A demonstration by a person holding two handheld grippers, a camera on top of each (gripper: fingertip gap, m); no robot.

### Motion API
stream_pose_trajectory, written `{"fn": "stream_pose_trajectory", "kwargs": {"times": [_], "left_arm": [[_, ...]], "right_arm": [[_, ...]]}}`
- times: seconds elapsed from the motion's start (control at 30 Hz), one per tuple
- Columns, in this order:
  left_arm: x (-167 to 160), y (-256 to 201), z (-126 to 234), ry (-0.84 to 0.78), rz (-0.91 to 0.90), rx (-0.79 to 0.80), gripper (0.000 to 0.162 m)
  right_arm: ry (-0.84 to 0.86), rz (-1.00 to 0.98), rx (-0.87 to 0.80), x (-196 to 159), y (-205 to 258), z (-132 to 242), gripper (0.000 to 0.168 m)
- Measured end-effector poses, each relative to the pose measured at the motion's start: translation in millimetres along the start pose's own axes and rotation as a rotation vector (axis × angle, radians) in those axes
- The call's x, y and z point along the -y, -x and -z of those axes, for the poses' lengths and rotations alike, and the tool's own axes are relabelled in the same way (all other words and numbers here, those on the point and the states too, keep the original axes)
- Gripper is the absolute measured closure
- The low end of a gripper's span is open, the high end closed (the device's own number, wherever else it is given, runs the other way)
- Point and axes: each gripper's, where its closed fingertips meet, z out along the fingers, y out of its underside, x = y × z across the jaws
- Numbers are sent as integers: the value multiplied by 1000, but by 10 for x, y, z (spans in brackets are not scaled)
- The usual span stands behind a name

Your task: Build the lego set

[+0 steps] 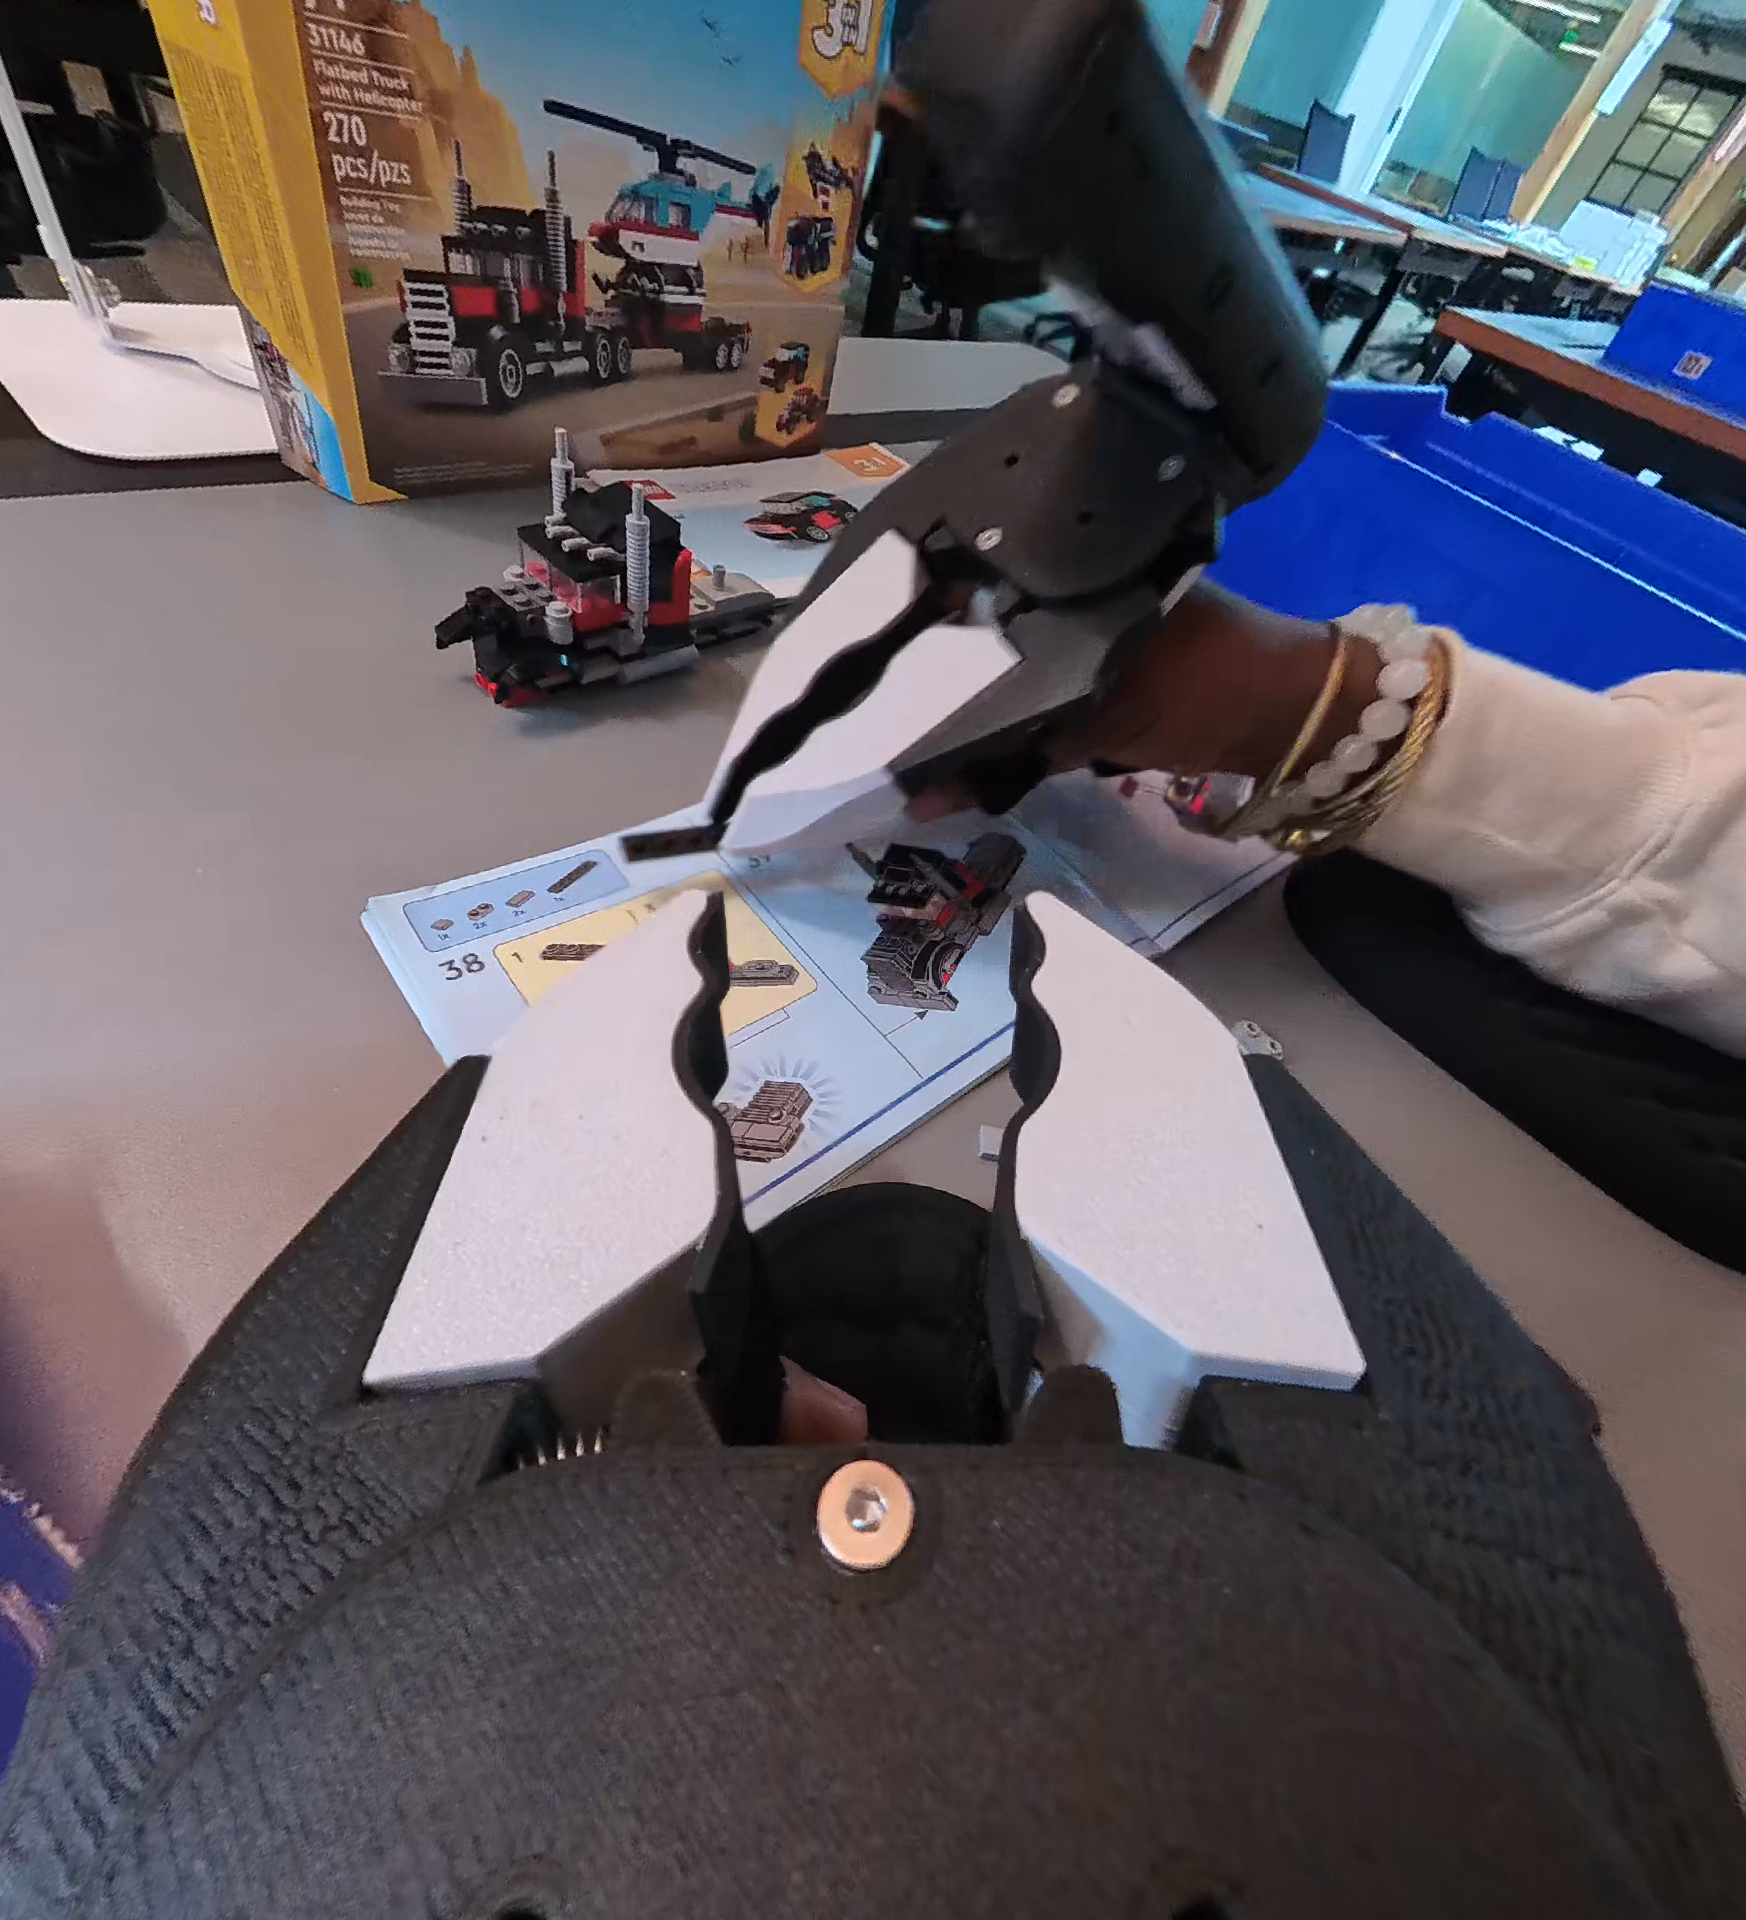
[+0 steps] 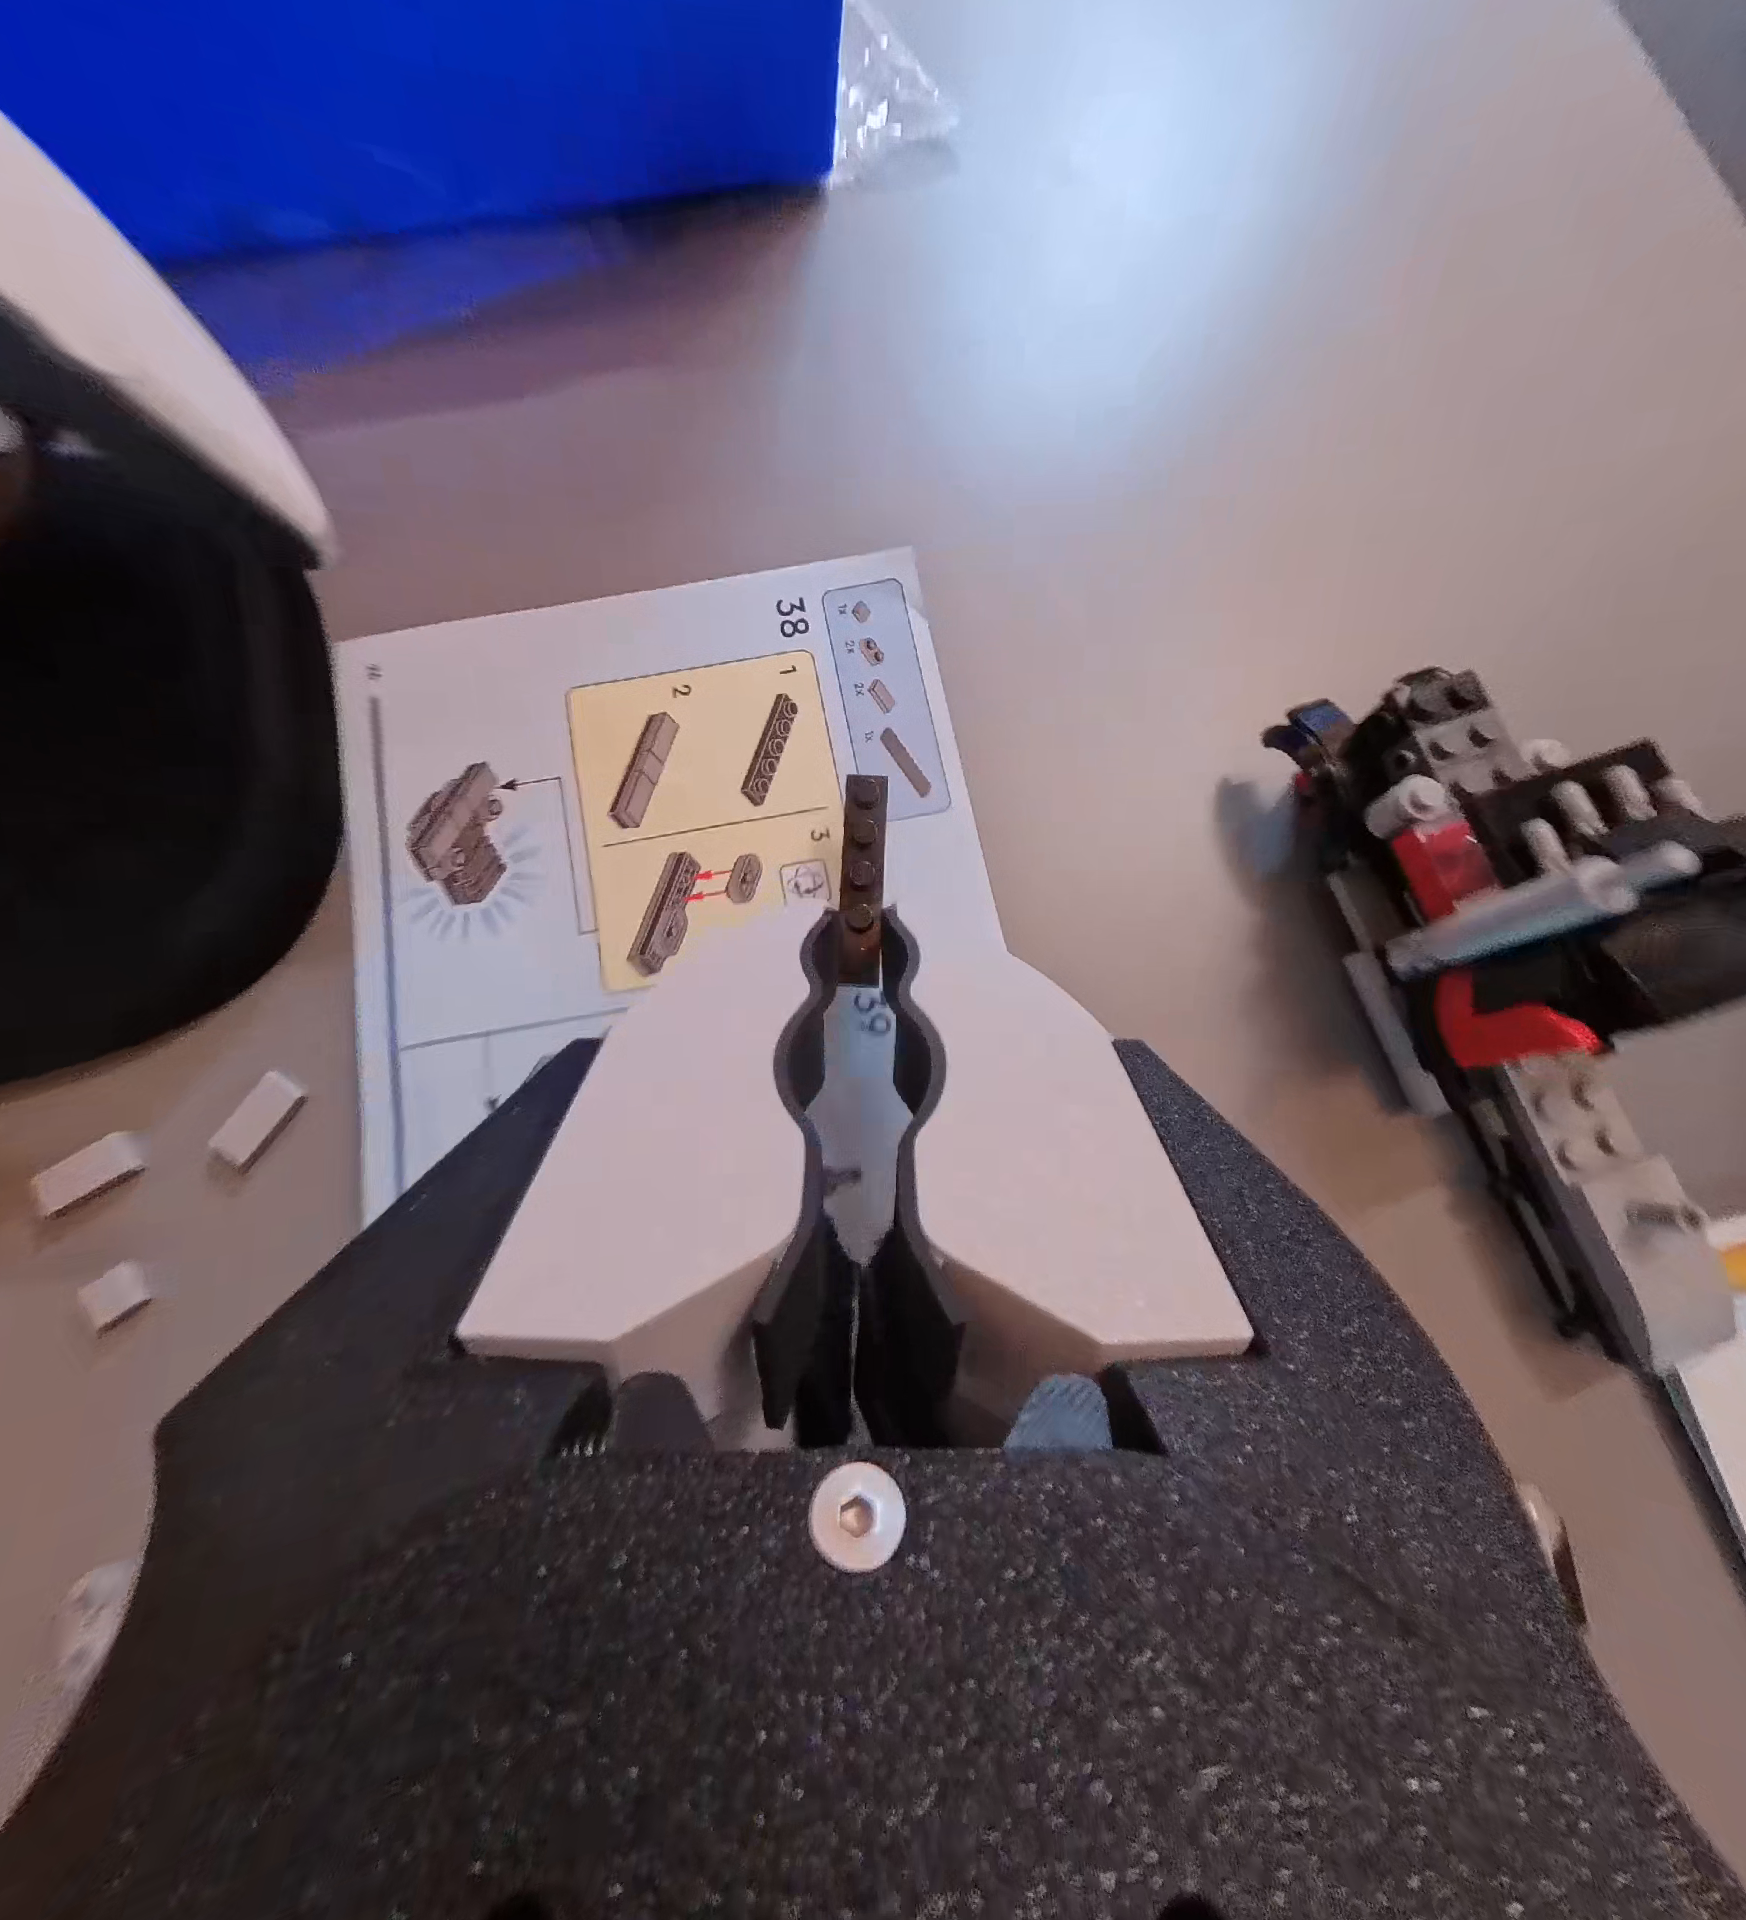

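Grey loose tiles (image 2: pixel 162 1153) beside booklet (image 2: pixel 495 831); half-built truck (image 2: pixel 1534 935) right.

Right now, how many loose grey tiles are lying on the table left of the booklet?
3, in the right wrist view: one nearest the booklet, one left of it, a smaller one below. Others may be hidden.

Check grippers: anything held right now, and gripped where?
The right gripper pinches a dark studded plate by one short end, the rest sticking out past the fingertips. The left gripper is open and holds nothing.
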Motion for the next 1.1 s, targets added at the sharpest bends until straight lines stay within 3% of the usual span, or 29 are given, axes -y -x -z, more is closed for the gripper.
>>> {"fn": "stream_pose_trajectory", "kwargs": {"times": [0.17,0.3,0.4,0.47,0.6,0.77,0.93,1.1], "left_arm": [[102,16,75,-85,-28,35,109],[244,-207,140,-183,-184,-58,122],[247,-343,152,-164,-298,-144,124],[256,-245,170,-128,-334,-93,119],[522,-60,272,-239,-264,-13,113],[693,-80,198,-274,-170,-133,104],[632,-209,-5,-248,-127,-302,97],[275,-260,-64,-134,-151,-359,86]], "right_arm": [[-125,-207,206,24,244,552,161],[-177,-300,339,-66,389,839,160],[-206,-265,270,-188,300,861,160],[-259,-256,290,-177,346,870,160],[-236,-167,266,-270,411,790,160],[-140,-3,212,-414,438,707,160],[-58,44,210,-531,471,621,160],[-51,76,203,-525,468,611,160]]}}
